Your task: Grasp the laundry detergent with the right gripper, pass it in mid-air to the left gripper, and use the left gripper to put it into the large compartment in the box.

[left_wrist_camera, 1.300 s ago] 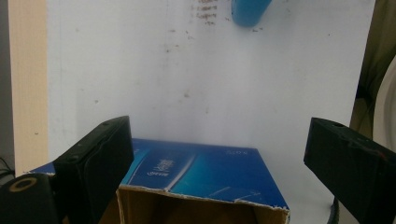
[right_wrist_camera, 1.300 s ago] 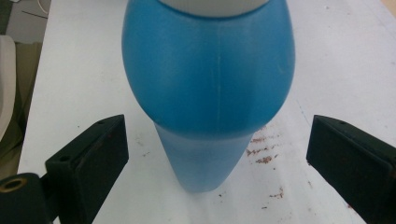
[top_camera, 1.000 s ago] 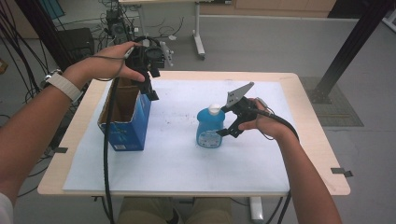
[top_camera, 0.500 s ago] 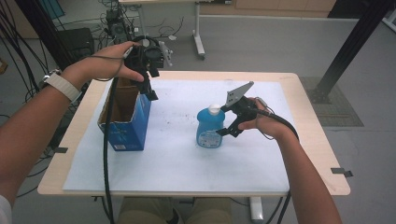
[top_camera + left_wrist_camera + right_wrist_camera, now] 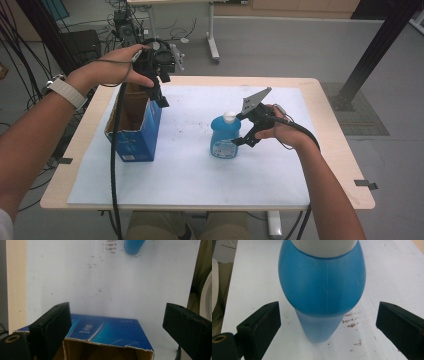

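Item: blue bottle (image 5: 225,137), white cap, upright near the middle of the surface (image 5: 200,175), well apart from the box. Right gripper (image 5: 243,131) sits just beside it on its right flank, jaws spread wide on either side of the body in the right gripper view (image 5: 322,290), not yet touching.

Item: blue cardboard box (image 5: 135,127), top open, torn rim, standing at the surface's left side. Left gripper (image 5: 161,95) hovers above its far end, jaws spread, holding nothing; the box's upper edge (image 5: 107,336) lies between them in the left gripper view.

Risks, as judged:
- Bottle is rounded and smooth; jaws closing high on the bulge could squeeze it out or tip it.
- A sideways nudge before closing could topple it, since it stands tall on a narrow base.
- Box is light and open; a one-sided grip on the thin wall may bend the cardboard or drag the box.
- Trailing cable (image 5: 116,165) hangs beside the box and could snag it.

Surface: pale wooden top covered by a white sheet, speckled with small brown crumbs near the bottle.

Room: grey floor, another desk's legs behind, bundled cables and equipment at far left, dark post at right.
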The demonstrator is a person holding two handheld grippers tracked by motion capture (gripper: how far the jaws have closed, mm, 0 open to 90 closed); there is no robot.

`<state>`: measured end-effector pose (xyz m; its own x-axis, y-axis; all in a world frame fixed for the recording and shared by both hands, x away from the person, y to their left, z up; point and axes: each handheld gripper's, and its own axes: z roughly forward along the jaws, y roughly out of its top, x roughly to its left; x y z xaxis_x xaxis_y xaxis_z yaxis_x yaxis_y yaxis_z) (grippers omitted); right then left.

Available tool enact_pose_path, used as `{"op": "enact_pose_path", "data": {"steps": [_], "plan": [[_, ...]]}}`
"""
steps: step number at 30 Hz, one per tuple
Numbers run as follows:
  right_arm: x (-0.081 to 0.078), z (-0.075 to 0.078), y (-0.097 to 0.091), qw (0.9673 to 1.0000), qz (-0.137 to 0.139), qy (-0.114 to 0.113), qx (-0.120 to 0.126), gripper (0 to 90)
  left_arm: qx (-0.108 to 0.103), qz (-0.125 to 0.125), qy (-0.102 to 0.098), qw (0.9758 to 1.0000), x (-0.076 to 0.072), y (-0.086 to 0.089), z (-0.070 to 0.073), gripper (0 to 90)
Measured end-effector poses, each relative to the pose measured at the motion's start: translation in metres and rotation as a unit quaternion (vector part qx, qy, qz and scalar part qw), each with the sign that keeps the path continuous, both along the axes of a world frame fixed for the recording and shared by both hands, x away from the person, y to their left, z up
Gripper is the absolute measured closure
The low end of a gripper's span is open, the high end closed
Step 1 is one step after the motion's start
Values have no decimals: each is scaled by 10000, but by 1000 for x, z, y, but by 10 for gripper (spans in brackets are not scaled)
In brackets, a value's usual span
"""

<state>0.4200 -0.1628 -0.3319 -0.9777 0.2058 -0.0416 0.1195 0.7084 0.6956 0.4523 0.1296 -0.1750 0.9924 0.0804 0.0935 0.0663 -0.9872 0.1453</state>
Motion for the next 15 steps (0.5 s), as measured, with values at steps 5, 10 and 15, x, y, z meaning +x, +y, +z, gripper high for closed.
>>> {"op": "enact_pose_path", "data": {"steps": [5,10,15], "plan": [[0,0,0,10000,-8,-4,6,56,-15,3,-2,10000,0,0,0,87],[0,0,0,10000,-14,-7,12,57,-14,5,-2,10000,0,0,0,88],[0,0,-1,10000,-4,-4,8,57,-28,22,6,10000,0,-1,-1,88]]}}
